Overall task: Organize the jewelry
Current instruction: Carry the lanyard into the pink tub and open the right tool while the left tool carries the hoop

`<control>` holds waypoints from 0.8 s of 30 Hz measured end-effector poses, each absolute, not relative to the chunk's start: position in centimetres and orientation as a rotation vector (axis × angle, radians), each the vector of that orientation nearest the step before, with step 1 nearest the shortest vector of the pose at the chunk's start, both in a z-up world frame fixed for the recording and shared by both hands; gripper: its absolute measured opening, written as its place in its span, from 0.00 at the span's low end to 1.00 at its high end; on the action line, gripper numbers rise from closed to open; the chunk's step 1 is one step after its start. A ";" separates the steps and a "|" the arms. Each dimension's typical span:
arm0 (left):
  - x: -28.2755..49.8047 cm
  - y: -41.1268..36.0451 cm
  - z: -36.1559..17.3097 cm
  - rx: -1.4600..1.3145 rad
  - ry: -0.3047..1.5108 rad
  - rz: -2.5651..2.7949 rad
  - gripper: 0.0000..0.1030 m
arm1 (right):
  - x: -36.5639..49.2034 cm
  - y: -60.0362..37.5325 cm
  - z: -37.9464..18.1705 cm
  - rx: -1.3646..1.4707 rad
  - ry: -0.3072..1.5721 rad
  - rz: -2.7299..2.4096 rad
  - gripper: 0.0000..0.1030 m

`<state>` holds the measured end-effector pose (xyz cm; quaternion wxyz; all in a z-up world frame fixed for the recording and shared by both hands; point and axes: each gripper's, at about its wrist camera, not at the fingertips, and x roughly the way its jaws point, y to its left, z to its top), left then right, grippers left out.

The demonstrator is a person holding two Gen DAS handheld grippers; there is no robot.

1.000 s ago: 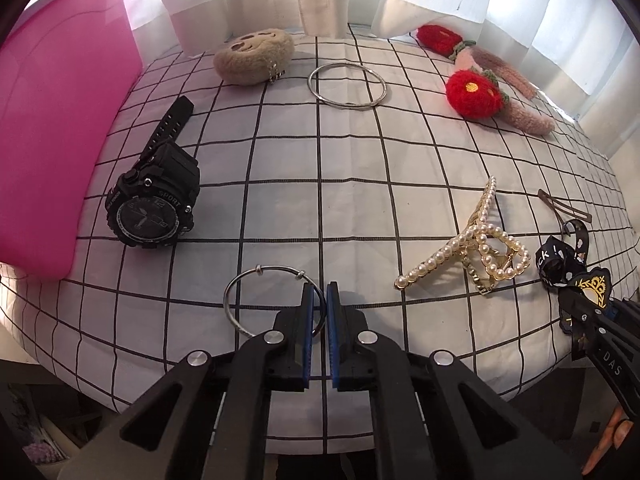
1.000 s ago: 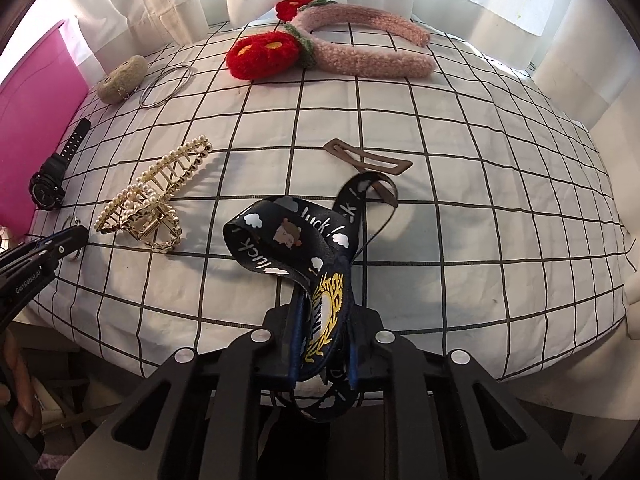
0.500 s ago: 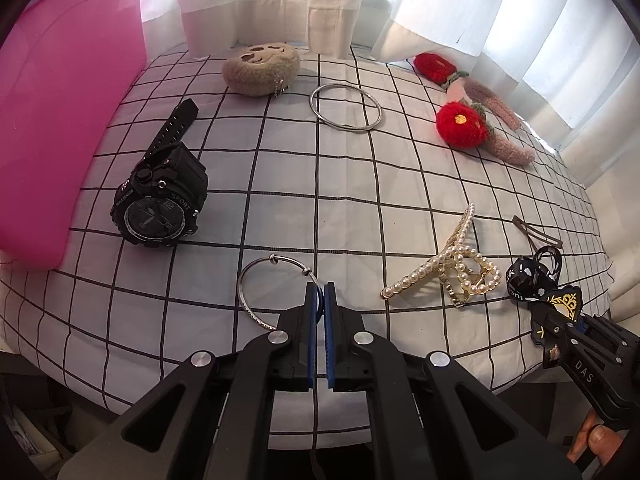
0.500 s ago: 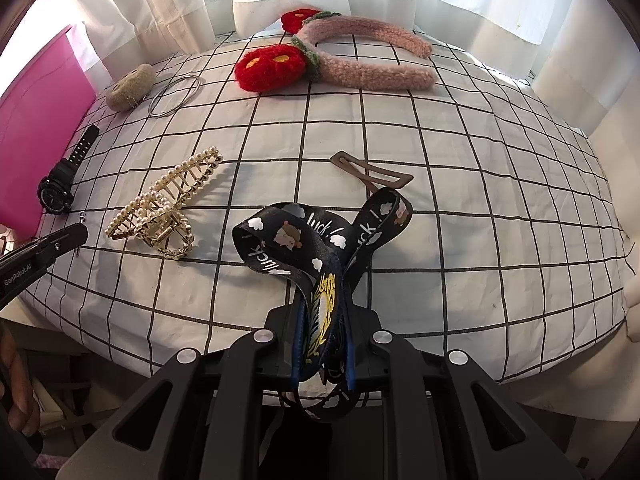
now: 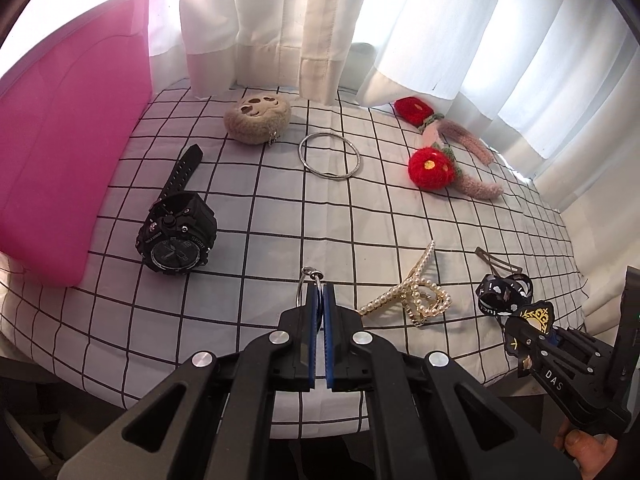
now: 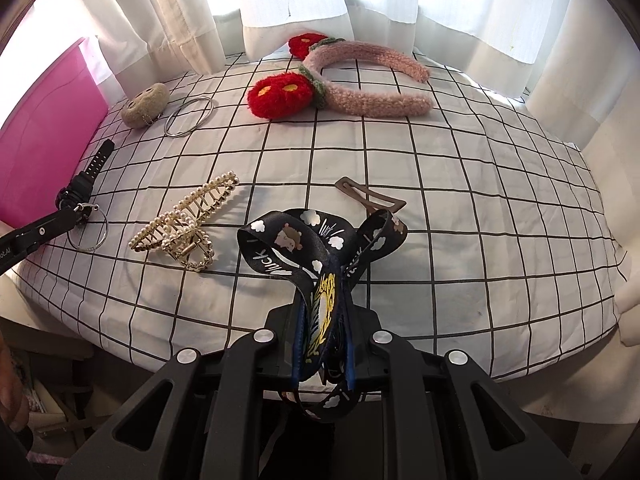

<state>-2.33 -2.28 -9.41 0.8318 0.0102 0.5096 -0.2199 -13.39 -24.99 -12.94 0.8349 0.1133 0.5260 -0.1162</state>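
1. My left gripper (image 5: 319, 294) has its fingers clamped on a thin silver bangle (image 6: 89, 229). The hoop stands edge-on between the blue pads and hangs clear of the cloth in the right wrist view.
2. My right gripper (image 6: 322, 320) has its fingers clamped on a black printed ribbon strap (image 6: 316, 240), whose loops rise ahead of the fingertips.
3. The surface is a counter under a white grid-check cloth (image 5: 280, 208).
4. A pearl claw clip (image 5: 412, 296) lies between the two grippers; a brown snap clip (image 6: 370, 196) lies just beyond the strap.
5. A black sport watch (image 5: 176, 236) lies at left, next to a pink bin (image 5: 60, 160).
6. At the far edge lie a beige plush pouch (image 5: 256, 118), a second silver bangle (image 5: 330, 156) and a pink headband with red flowers (image 6: 360, 80).
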 end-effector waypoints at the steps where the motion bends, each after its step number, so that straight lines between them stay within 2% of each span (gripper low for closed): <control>1: -2.3 -2.2 -9.2 0.016 1.076 -0.468 0.03 | -13.4 -24.9 -12.7 0.238 1.110 -0.245 0.15; 13: -1.7 -1.3 -5.1 -0.018 0.976 -0.477 0.03 | -12.3 -23.5 -8.7 0.190 1.031 -0.216 0.15; 24: 0.0 2.7 1.4 -0.056 0.836 -0.434 0.03 | -7.3 -18.9 -2.3 0.099 0.898 -0.102 0.15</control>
